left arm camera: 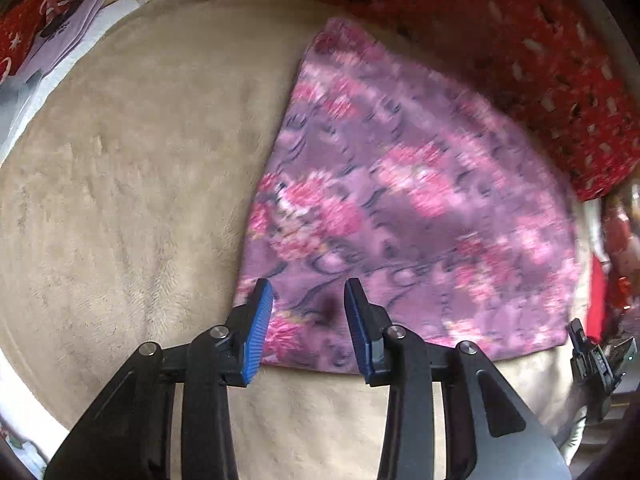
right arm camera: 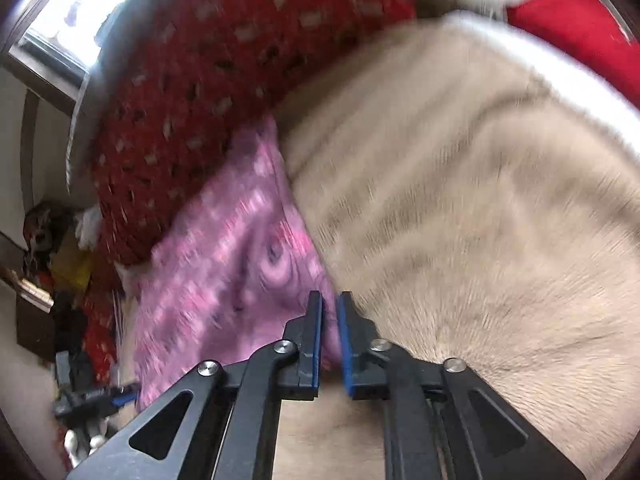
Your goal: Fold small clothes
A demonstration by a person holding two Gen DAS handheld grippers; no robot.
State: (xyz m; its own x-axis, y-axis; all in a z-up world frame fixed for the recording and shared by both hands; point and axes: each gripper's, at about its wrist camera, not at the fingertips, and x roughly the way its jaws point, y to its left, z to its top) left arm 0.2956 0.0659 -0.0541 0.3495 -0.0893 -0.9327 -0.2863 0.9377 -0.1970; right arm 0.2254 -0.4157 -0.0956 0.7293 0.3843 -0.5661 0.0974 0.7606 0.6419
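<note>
A small purple cloth with pink flowers [left arm camera: 404, 200] lies flat on a beige fleece blanket [left arm camera: 140, 184]. My left gripper [left arm camera: 309, 294] is open, its blue pads just above the cloth's near left corner, holding nothing. In the right wrist view the same cloth [right arm camera: 224, 264] lies to the left, and my right gripper [right arm camera: 329, 308] is nearly closed with a corner of the cloth pinched between its blue pads. The right gripper also shows at the far right of the left wrist view [left arm camera: 592, 356], at the cloth's near right corner.
A red knitted blanket with white flecks [left arm camera: 500, 40] borders the cloth's far side, also in the right wrist view [right arm camera: 224, 92]. Papers [left arm camera: 68, 36] lie at the far left. A cluttered floor area [right arm camera: 52, 264] and a window [right arm camera: 76, 12] lie left of the bed.
</note>
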